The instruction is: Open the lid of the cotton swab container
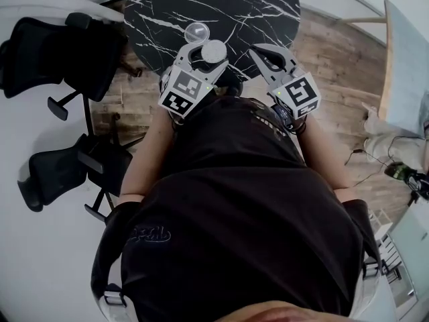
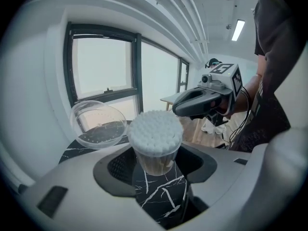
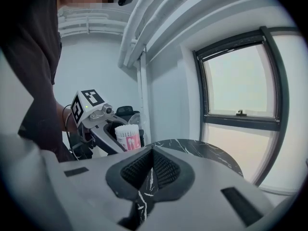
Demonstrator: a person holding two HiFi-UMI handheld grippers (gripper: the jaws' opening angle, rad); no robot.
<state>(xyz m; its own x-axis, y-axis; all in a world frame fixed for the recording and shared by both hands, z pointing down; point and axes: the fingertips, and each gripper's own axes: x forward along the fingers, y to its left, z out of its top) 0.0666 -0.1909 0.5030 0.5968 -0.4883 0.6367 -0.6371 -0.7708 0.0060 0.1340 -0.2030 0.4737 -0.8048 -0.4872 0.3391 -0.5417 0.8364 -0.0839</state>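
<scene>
A clear cotton swab container (image 2: 155, 150), packed with white swab tips, sits upright between the pads of my left gripper (image 2: 156, 166), which is shut on it. Its clear domed lid (image 2: 97, 124) stands swung open to the left, still joined at the rim. From the head view the container (image 1: 214, 49) and open lid (image 1: 197, 31) hang over the near edge of the black marble table (image 1: 221, 5), in my left gripper (image 1: 204, 58). My right gripper (image 1: 260, 54) is to the right, apart from the container. Its jaws (image 3: 153, 153) are shut with nothing between them.
Two black office chairs (image 1: 40, 52) (image 1: 57, 173) stand at the table's left on a pale floor. Wooden flooring lies right of the table, with a pale tabletop (image 1: 402, 66) at the far right. A window wall rises beyond the marble table (image 3: 207, 150).
</scene>
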